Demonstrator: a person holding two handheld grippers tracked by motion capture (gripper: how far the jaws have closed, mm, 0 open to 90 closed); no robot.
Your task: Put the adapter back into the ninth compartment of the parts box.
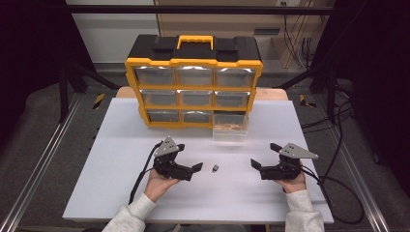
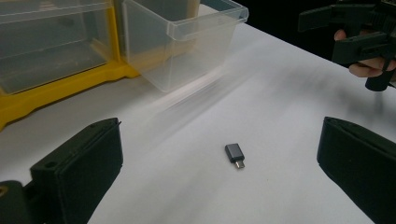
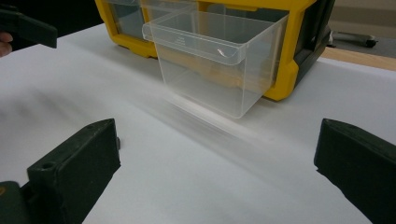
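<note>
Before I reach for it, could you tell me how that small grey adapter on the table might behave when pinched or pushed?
The adapter looks rigid and very light, so a nudge would probably slide it across the smooth white table. It lies flat and boxy, so rolling seems unlikely. Being low and tiny between the left gripper jaws, it may slip out.

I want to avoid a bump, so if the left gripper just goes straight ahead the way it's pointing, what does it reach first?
Probably the small adapter on the table. It lies ahead between the open jaws of the left gripper. Beyond it is bare table, with the right gripper farther off; depth is hard to judge.
</note>
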